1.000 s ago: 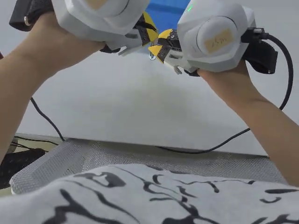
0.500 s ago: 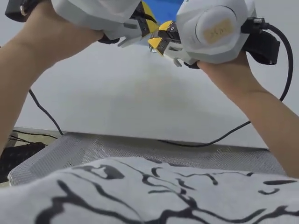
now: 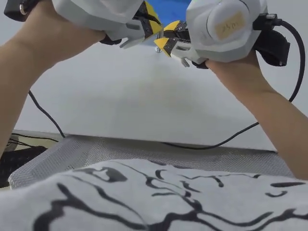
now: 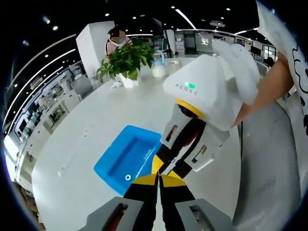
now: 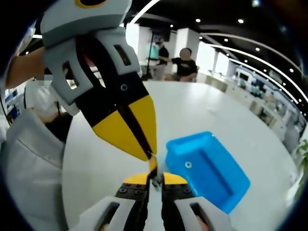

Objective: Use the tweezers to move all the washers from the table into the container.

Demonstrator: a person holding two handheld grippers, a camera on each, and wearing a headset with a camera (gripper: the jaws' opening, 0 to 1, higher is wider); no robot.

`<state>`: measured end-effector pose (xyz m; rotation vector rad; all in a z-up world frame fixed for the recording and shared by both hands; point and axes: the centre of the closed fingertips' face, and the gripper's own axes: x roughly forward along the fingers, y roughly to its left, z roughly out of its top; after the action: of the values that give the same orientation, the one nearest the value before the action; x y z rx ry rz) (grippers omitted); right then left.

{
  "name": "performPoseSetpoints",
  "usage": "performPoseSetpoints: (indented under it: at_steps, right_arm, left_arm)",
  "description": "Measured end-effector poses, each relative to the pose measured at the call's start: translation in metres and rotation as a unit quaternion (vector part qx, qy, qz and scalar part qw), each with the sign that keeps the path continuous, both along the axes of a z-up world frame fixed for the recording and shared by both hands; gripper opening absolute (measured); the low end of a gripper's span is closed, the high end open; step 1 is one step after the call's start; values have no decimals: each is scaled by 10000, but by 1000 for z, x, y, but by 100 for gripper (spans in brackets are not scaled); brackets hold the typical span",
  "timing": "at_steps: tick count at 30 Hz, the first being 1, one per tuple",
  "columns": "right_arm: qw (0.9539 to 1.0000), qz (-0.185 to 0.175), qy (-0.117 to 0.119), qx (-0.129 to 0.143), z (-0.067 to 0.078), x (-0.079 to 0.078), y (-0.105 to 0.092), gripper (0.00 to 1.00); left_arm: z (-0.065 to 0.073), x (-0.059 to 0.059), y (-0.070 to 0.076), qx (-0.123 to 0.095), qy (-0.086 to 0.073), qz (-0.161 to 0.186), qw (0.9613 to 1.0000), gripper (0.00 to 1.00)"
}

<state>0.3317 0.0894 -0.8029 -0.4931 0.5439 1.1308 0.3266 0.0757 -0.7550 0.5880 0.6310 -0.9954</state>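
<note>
- Left gripper (image 3: 154, 29): held high at the head view's upper left, over the table (image 3: 144, 101). The yellow tips are seen pressed together, and are aimed at the right gripper's tips.
- Tweezers (image 5: 154, 168): a thin metal piece, taken to be the tweezers, is seen in the right gripper view. It runs from the left gripper's tip down into the right gripper's jaws. Whether it is also pinched by the left jaws cannot be told.
- Right gripper (image 3: 164, 44): held at the head view's upper right, with its cable trailing off over the table. The jaws are closed, with the tweezers clamped between them. Tips of both grippers are met above the table, just beside the container.
- Container (image 4: 126, 153): blue and open-topped, set on the table beyond the grippers.
- Washer (image 4: 128, 177): one small ring, found lying inside the container near its wall.
- Plant (image 4: 126, 58): potted, placed well apart at the table's far end.
</note>
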Motion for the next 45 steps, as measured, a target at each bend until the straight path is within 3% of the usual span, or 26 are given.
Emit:
performPoseSetpoints:
  at_steps: [10, 25, 32, 37, 45]
  right_arm:
    - [9990, -178, 360, 182, -1, 1, -3, 6]
    - [9994, 6, 262, 214, 11, 0, 0, 5]
    - [9993, 3, 335, 177, 7, -3, -1, 5]
    - [9982, -47, 510, 328, 6, -1, 0, 5]
    - [9984, 30, 470, 321, 3, 0, 4, 3]
  left_arm:
    - [0, -1, -4, -145, 77, -46, 9999, 0]
    - [3, 0, -1, -44, 110, -57, 9999, 0]
    - [-1, -2, -2, -20, 176, -64, 9998, 0]
    - [-1, -2, 0, -16, 180, -49, 9998, 0]
    - [0, -1, 2, 46, 183, -33, 9998, 0]
